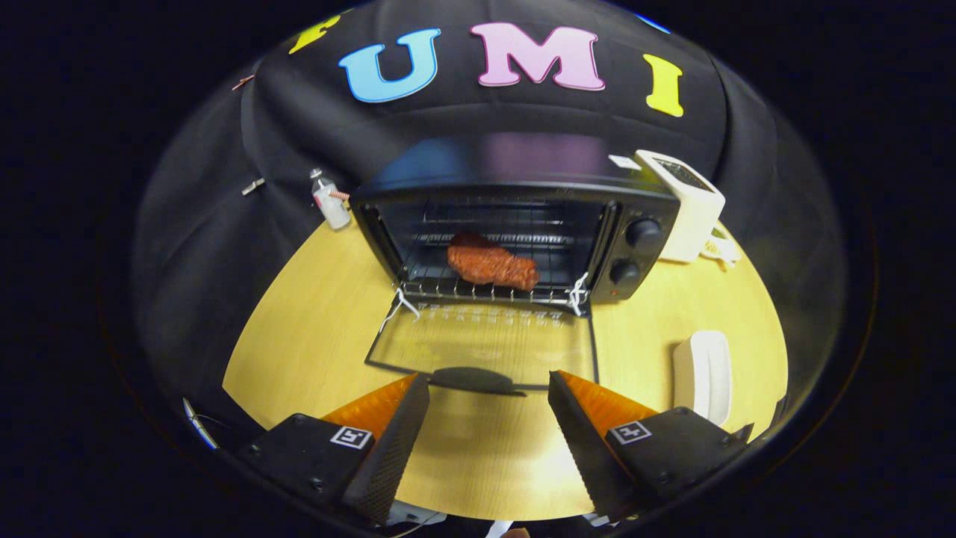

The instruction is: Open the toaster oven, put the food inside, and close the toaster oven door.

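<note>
Gripper view: fingers (489, 396) apart, empty; food (491, 267) beyond, inside open toaster oven (515, 224).

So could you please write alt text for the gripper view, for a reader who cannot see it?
A toaster oven stands on a round wooden table, its glass door folded down flat and a brown piece of food on its rack. The open gripper is empty, its fingers flanking the door's handle.

The gripper (489, 388) hangs with fingers spread and empty; bare table (478, 456) lies between them. Just ahead, the lowered oven door (485, 347) with its handle (474, 379) covers the way to the toaster oven (515, 232). A white dish (703, 373) stands right, a small bottle (329, 200) far left, a white box (691, 202) far right.
</note>
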